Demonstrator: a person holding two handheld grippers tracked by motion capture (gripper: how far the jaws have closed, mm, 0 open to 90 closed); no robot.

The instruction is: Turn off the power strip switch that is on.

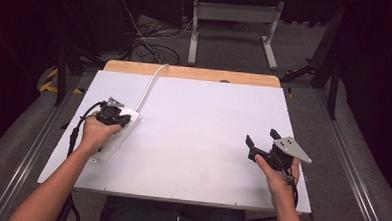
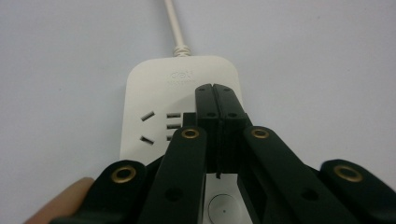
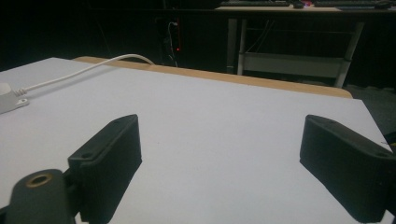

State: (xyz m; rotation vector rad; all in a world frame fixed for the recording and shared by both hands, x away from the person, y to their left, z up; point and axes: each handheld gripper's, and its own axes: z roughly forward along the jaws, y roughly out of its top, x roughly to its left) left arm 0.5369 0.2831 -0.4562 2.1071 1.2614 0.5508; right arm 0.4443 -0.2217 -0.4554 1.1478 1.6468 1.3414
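A white power strip (image 1: 113,138) lies on the left part of the white tabletop (image 1: 203,121), and its white cable (image 1: 150,86) runs to the far edge. My left gripper (image 1: 115,113) sits over the strip, held by the person's left hand. Its jaws (image 2: 215,89) are shut together, tips touching, above the strip's face (image 2: 159,84) beside the socket holes (image 2: 161,126); I see nothing between them. My right gripper (image 1: 262,137) hovers low near the table's right front. Its jaws (image 3: 229,158) stand wide open with only bare table between them.
A round button (image 2: 223,210) shows on the strip below the left jaws. A wooden strip (image 1: 195,73) borders the table's far edge. Behind it are a tangle of floor cables (image 1: 152,43) and a white desk frame (image 1: 233,22). The strip's end (image 3: 8,99) and cable (image 3: 84,69) show at the left of the right gripper view.
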